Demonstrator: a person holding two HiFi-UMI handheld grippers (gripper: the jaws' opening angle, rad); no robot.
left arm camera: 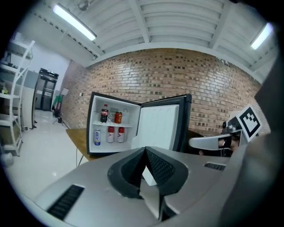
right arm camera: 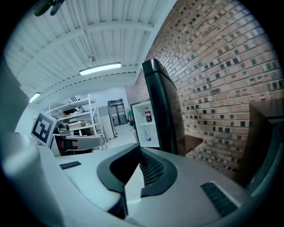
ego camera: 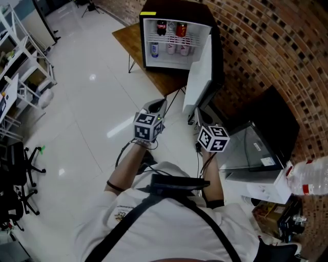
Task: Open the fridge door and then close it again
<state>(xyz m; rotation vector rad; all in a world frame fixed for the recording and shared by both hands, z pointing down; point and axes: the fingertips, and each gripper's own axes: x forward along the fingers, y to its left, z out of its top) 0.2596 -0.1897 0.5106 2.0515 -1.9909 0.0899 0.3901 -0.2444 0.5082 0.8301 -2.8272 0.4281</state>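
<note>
Fridge [ego camera: 174, 7] stands on the wooden tabletop [ego camera: 128, 37] at far centre, against the brick wall [ego camera: 256, 56]. Its door [ego camera: 199, 77] is swung wide open to the right. Bottles and cans [ego camera: 170, 40] sit on the inner shelves. Left gripper [left arm camera: 145, 153] and right gripper [right arm camera: 138, 167] are held near the person, well apart from the fridge. Both sets of fingers [left arm camera: 162, 168] [right arm camera: 151, 170] are pressed together, nothing between them.

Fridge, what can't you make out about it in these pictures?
- Drink labels: too small to read in any view.
- Most of the fridge interior, right gripper view: hidden behind the open door.
- The door's outer face: turned away from the camera in the head view and the left gripper view.
</note>
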